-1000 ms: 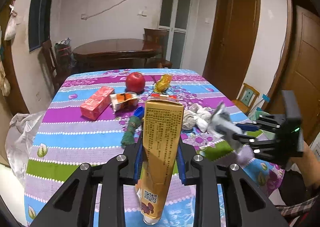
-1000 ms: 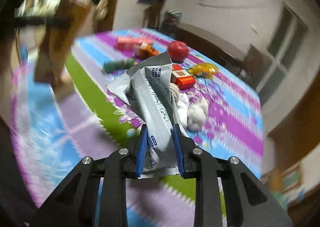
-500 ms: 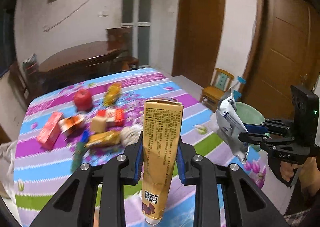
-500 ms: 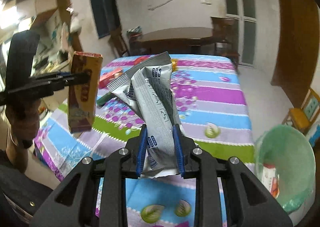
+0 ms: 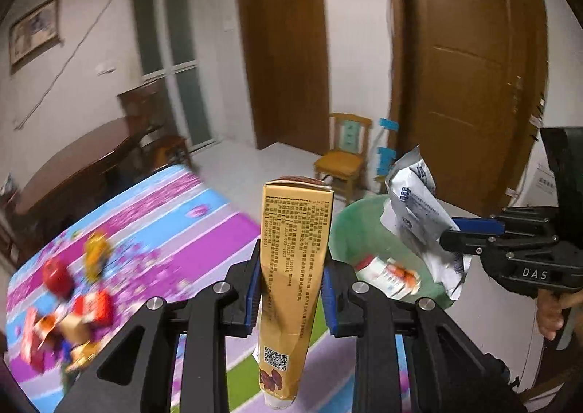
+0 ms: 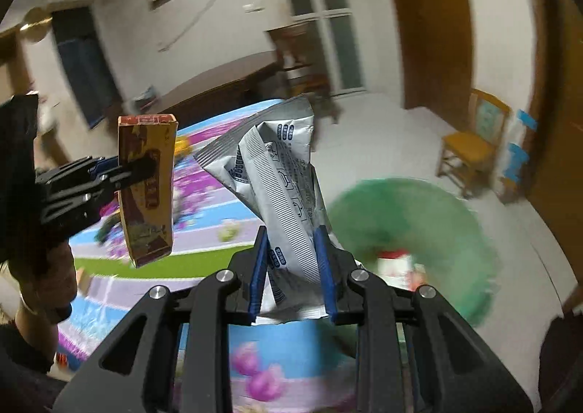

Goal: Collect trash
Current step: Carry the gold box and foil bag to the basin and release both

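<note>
Both of my hands have swung away from the middle of the table [image 5: 204,209] toward its far corner, where a green bin [image 5: 349,227] sits on the floor just past the edge. A second ago I faced the scattered litter on the striped cloth; now that litter [image 5: 76,289] lies off to the left, blurred, and the bin fills the space ahead. I judge this as the carry step nearly done, with the drop into the bin coming next.

My left gripper [image 5: 291,285] has its blue-padded fingers [image 5: 252,285] closed partway, pressing both sides of a tall golden carton [image 5: 291,260] that stands upright between them, its lower end hanging over the table edge.

My right gripper [image 6: 291,267] is likewise closed on a crumpled silver wrapper [image 6: 284,172], which sticks up and leans left. In the left view this wrapper hangs right over the bin's rim.

The bin is lined with green plastic and already holds a small white and red package [image 5: 386,274]. A little wooden chair [image 5: 344,158] stands behind it near a brown door [image 5: 470,77]. More trash is left on the table.
</note>
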The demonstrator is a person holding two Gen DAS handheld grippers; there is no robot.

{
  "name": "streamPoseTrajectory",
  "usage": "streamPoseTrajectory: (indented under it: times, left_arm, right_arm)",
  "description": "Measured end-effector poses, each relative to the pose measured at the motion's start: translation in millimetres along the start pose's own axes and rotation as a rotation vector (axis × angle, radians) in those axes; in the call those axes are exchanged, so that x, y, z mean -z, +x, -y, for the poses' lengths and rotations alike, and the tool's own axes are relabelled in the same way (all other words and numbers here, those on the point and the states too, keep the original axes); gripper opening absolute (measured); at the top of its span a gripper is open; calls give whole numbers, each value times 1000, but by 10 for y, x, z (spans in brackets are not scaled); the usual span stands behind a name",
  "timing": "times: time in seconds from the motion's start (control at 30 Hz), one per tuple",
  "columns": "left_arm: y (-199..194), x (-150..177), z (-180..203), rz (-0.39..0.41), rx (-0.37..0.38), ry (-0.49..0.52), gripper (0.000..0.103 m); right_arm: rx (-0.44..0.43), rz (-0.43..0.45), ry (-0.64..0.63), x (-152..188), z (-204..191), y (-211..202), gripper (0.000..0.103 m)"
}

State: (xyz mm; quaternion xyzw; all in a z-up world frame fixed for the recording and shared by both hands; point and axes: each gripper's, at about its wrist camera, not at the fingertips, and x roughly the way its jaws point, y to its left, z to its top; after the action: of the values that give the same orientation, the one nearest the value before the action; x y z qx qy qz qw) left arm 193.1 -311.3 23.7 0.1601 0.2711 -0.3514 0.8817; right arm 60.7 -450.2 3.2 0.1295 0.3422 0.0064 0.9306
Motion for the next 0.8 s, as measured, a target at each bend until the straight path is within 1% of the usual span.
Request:
streamPoseTrajectory:
  times: [0.1, 0.23, 0.3, 0.4, 0.57, 0.67, 0.8]
  left_arm:
    - [280, -127, 309, -6, 49, 25, 29]
    - [615, -259, 732, 9, 78, 83, 29]
    - [750, -292, 853, 16, 87, 96, 29]
    - [942, -369, 989, 13, 117, 96, 29]
    - [1116, -472, 1178, 19, 169, 91, 29]
    - [1173, -494, 1265, 26, 184, 97, 29]
    - [1212, -482, 1281, 24, 192, 103, 29]
  right_arm:
    - [74, -3, 40, -15, 269, -51, 25]
    - [150, -10, 98, -38, 618, -91, 25]
    - [184, -15, 117, -41, 738, -75, 25]
    - [211, -23, 140, -12, 879, -55, 25]
    - [238, -29, 148, 1, 972, -40, 25]
    - [245, -34, 151, 14, 983, -24, 25]
    - [247, -41, 154, 9, 1015, 3, 25]
